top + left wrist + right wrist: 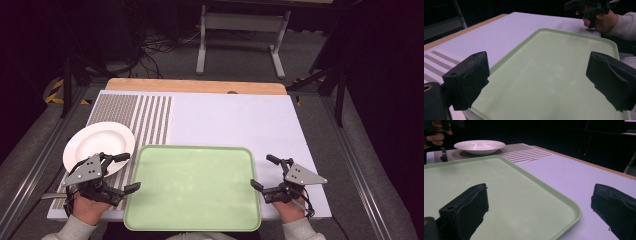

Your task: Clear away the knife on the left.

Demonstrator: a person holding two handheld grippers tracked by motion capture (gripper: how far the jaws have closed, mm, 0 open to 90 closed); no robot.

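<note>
Left tool [127,172]: held in the person's left hand [89,206], which enters from the near edge of the desk [225,117] with the forearm low. The jaws stand wide apart with nothing between them and point toward the tray's left rim. In the left gripper view the green tray [554,75] lies directly ahead of and beneath the jaws, its near corner under the left jaw. No contact with the tray can be confirmed.

Right tool [265,172]: held in the right hand [290,210], mirrored at the tray's right side. Jaws wide apart, nothing between them, pointing inward at the tray's right rim. In the right gripper view the tray's corner lies between and below the jaws, one jaw over the tray, the other over the bare desk.

The white plate [98,145] sits just beyond the left tool on the striped mat [150,117], its near edge under the tool's grey plate.
</note>
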